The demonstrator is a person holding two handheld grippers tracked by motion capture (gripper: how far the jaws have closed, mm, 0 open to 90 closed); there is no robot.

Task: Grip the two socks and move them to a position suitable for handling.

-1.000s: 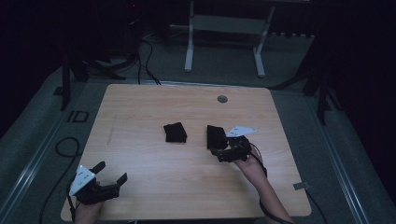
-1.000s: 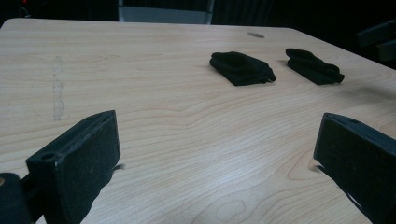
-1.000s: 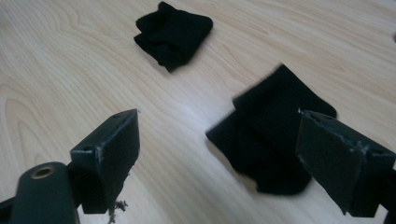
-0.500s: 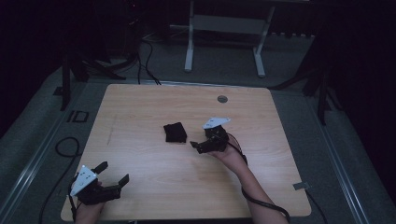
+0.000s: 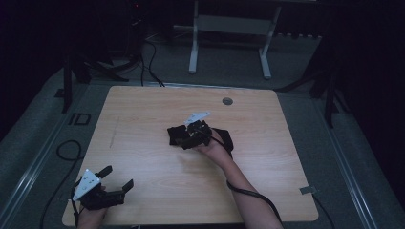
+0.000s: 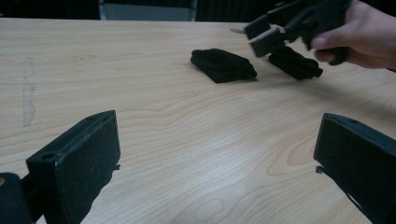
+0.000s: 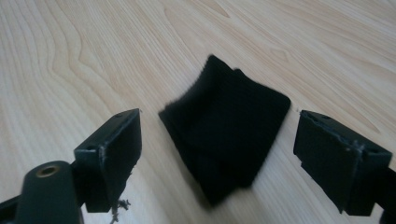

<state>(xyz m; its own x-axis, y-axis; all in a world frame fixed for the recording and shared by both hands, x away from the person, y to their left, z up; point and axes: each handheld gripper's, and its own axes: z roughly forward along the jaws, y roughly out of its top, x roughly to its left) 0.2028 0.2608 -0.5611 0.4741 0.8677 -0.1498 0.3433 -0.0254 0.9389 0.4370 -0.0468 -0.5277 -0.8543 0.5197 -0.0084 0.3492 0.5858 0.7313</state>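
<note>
Folded black cloth (image 7: 227, 140) lies flat at frame centre of the high view, one corner pointing to the upper tabletop (image 5: 143, 109) edge. My right gripper (image 5: 184, 137) hovers over it, jaws wide apart, holding nothing. My left gripper (image 5: 117, 178), lower left, is likewise spread wide and empty. A second dark bundle (image 6: 295, 63) lies just beside it.

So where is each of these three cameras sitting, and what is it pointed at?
High view: fixed above the person's side, looking forward and down on the light wooden table; both forearms enter from below.
Left gripper view: rides the left gripper, low over the table, facing the two folded black cloths and the right hand.
Right gripper view: rides the right gripper, jaws open, looking down at one cloth.
Shared: all three show a black cloth.
</note>
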